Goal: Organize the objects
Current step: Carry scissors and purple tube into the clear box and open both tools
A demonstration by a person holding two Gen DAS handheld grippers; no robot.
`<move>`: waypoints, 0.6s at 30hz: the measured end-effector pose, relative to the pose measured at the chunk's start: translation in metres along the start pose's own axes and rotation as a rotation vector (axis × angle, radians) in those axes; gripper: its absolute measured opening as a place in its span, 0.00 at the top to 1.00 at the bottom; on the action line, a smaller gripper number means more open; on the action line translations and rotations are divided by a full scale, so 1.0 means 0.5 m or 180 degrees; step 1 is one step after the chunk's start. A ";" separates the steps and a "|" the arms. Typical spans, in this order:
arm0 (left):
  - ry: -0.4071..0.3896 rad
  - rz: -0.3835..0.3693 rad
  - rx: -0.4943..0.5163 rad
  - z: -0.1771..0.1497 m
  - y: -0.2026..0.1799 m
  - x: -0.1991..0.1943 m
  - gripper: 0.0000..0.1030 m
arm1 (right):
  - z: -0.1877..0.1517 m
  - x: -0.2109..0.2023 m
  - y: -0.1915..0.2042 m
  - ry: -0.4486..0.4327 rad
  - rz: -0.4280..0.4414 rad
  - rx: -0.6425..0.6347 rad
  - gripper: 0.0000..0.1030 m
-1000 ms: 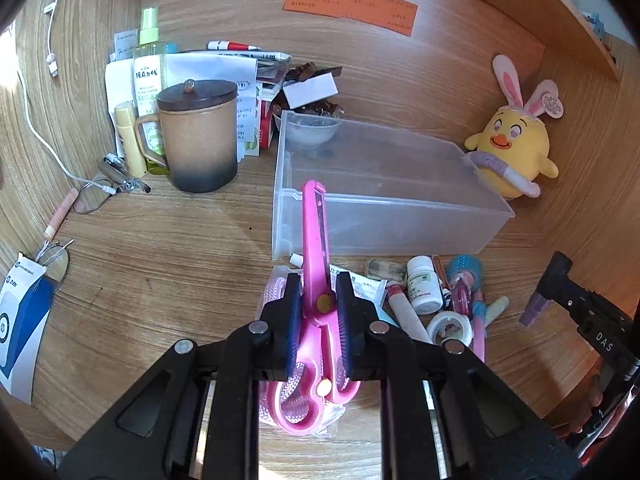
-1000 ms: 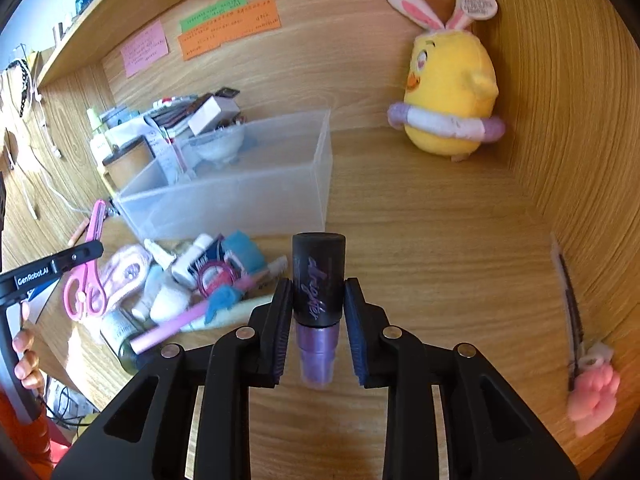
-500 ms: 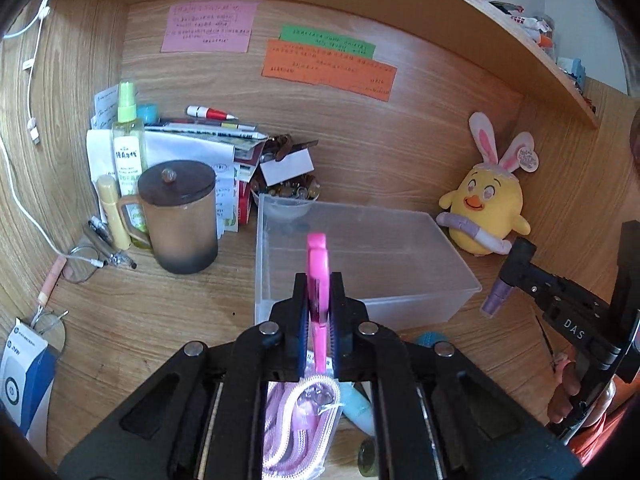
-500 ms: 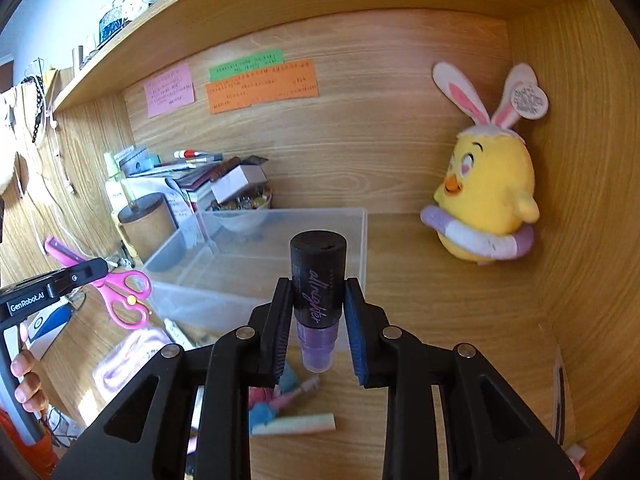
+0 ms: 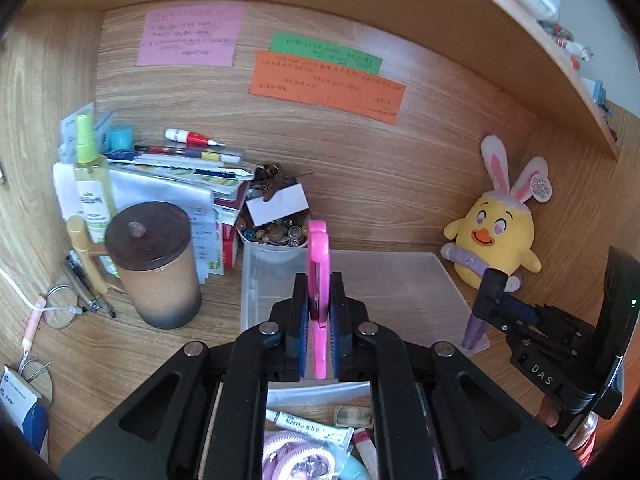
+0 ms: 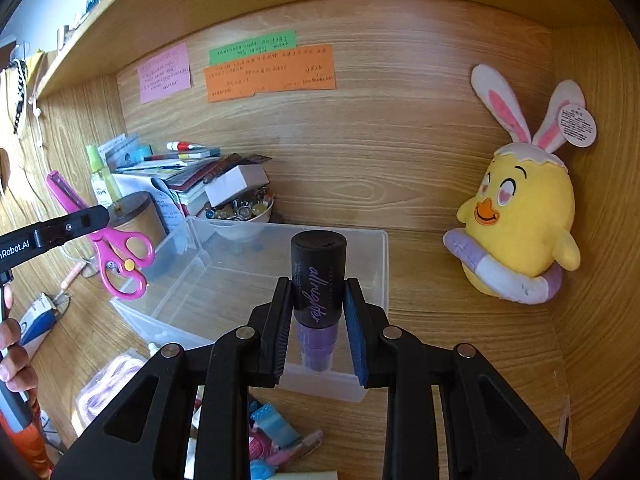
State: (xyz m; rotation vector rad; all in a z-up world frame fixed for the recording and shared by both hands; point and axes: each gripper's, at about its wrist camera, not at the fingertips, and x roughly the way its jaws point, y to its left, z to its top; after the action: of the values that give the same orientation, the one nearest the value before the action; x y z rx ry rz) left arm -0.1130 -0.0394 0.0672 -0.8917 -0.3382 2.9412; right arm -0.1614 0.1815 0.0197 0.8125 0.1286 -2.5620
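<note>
Evidently both tools are carrying loads toward the clear plastic bin [image 5: 360, 292], which serves as the landmark for everything else. Left of the bin stands a brown lidded mug [image 5: 154, 264], and behind the bin's far left corner sits a small bowl of beads [image 5: 276, 234].

The left gripper [image 5: 319, 312] has its jaws clenched flat on the blades of the pink scissors [image 5: 318, 276]. In the right wrist view the scissors [image 6: 116, 248] hang in the air to the left of the bin's near left corner, blades pointing up and away, handles drooping down. Gripping the flat of the blades probably keeps them shut and stops the tool swinging. The gripper is level, aimed over the bin's near wall.

Below it, in front of the bin, a clutter of small items [image 5: 316, 436] remains on the table [image 5: 120, 360], so sorting seems far from done.

The right gripper [image 6: 318, 312] grasps a dark bottle [image 6: 318, 280] with a purple lower body, jaws closed on its black cap, the bottle upright. It hangs above the bin's near right corner, likely so it can be set inside standing. Right of the bin, a yellow plush chick [image 6: 520, 232] leans against the wall.
</note>
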 end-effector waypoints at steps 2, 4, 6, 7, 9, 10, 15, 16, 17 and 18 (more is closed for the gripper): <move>0.0063 -0.0007 0.0028 0.001 -0.005 0.024 0.92 | 0.004 0.012 0.001 0.0038 -0.0026 -0.0031 0.77; 0.0149 -0.0055 0.0054 0.000 -0.010 0.049 0.92 | 0.005 0.030 0.004 0.0101 -0.0054 -0.0086 0.77; 0.0237 -0.0115 0.0071 -0.003 -0.016 0.074 0.92 | 0.004 0.045 0.007 0.0160 -0.0080 -0.0127 0.77; 0.0279 -0.0142 0.0071 -0.004 -0.018 0.085 0.92 | 0.005 0.054 0.008 0.0195 -0.0087 -0.0153 0.77; 0.0371 -0.0217 0.0074 -0.009 -0.023 0.106 0.92 | 0.004 0.074 0.010 0.0279 -0.0095 -0.0205 0.77; 0.0410 -0.0250 0.0067 -0.011 -0.025 0.115 0.92 | 0.005 0.083 0.012 0.0318 -0.0091 -0.0230 0.77; 0.0541 -0.0342 0.0086 -0.018 -0.030 0.144 0.92 | -0.002 0.123 0.025 0.0496 -0.0072 -0.0361 0.77; 0.0565 -0.0347 0.0086 -0.018 -0.029 0.149 0.92 | -0.004 0.128 0.028 0.0520 -0.0050 -0.0369 0.77; 0.0592 -0.0342 0.0082 -0.019 -0.026 0.155 0.92 | -0.005 0.135 0.031 0.0545 -0.0031 -0.0379 0.77; 0.0619 -0.0332 0.0077 -0.019 -0.023 0.160 0.92 | -0.007 0.139 0.034 0.0560 -0.0021 -0.0387 0.77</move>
State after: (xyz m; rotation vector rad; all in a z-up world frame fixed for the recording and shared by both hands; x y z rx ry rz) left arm -0.1744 -0.0176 0.0187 -1.1097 -0.3268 2.7298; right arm -0.2026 0.1400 -0.0217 0.9901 0.3384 -2.4581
